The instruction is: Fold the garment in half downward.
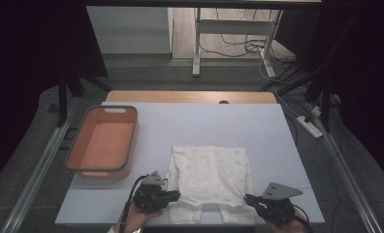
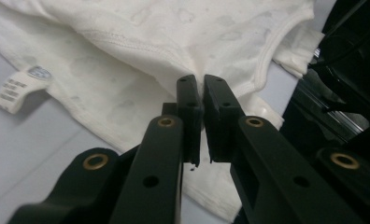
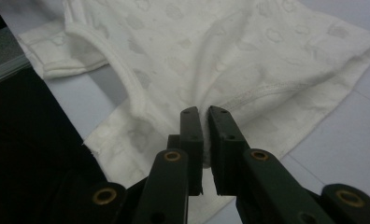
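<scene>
A white garment (image 1: pixel 212 170) with a faint cloud print lies flat near the table's front edge, its two short legs toward the person. My left gripper (image 1: pixel 173 195) is at its left front edge. In the left gripper view the jaws (image 2: pixel 202 83) are pinched together, with the cloth (image 2: pixel 150 42) puckered at their tips. My right gripper (image 1: pixel 248 198) is at the right front edge. There the jaws (image 3: pixel 204 113) are shut on a fold of the fabric (image 3: pixel 230 46) beside a stitched hem. A white care label (image 2: pixel 17 87) sticks out from the garment's left side.
An orange basket with a grey rim (image 1: pixel 76 138) stands at the table's left. The table is covered by a white sheet (image 1: pixel 204 121). Beyond it is a desk frame (image 1: pixel 197 43) with cables, and a power strip (image 1: pixel 310 125) lies on the floor at the right.
</scene>
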`<state>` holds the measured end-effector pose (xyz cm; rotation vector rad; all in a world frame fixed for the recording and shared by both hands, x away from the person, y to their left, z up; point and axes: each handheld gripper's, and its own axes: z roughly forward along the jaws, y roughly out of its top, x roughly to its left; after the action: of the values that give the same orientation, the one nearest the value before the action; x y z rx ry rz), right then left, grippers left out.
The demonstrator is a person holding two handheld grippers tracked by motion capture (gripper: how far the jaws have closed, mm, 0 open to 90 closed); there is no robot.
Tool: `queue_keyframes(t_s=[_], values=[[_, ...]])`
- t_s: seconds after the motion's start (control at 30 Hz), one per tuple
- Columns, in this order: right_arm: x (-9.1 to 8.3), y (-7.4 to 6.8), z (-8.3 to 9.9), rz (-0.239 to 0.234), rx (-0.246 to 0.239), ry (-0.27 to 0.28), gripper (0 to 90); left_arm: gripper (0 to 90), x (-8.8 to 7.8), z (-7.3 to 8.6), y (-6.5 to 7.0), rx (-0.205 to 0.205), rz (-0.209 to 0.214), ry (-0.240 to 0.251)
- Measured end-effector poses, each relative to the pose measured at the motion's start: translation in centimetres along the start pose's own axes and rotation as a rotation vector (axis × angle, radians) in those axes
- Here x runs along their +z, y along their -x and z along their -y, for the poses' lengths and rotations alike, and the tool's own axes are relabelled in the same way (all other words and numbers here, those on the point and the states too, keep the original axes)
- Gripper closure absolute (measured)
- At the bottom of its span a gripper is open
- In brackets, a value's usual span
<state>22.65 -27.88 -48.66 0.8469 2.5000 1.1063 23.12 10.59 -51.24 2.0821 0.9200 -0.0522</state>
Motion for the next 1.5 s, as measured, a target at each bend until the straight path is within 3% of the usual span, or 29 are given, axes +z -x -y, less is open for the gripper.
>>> queue_keyframes(t_s=[0.4, 0.47, 0.6, 0.7, 0.8, 0.93, 1.33, 1.5], values=[[-1.1, -1.8, 0.9, -0.023, -0.011, -0.011, 82.9, 81.8, -0.6, 1.2, 1.0, 0.003, 0.019, -0.003], [-1.2, -1.8, 1.0, -0.022, -0.012, -0.008, 79.7, 73.2, -0.7, 1.1, 1.0, 0.001, 0.016, 0.005], [-1.4, -1.6, 0.9, 0.002, -0.008, 0.019, 63.2, 58.1, -1.1, 0.7, 0.7, -0.004, 0.0, 0.047], [-1.4, -0.9, 0.6, 0.033, 0.003, 0.041, 51.0, 49.4, -1.1, 0.1, 0.2, -0.011, -0.031, 0.066], [-1.3, -0.1, 0.2, 0.057, 0.023, 0.066, 46.0, 43.9, -0.9, -0.5, -0.3, -0.018, -0.07, 0.078], [-0.8, 1.0, -0.6, 0.072, 0.049, 0.078, 43.4, 40.4, -0.5, -1.5, -1.1, -0.022, -0.107, 0.089], [3.1, 4.0, -3.1, 0.091, 0.069, 0.041, 40.6, 37.8, 1.0, -4.8, -4.4, -0.059, -0.157, 0.103], [4.3, 5.3, -4.0, 0.109, 0.087, 0.037, 40.2, 37.6, 1.3, -5.7, -5.1, -0.06, -0.175, 0.104]])
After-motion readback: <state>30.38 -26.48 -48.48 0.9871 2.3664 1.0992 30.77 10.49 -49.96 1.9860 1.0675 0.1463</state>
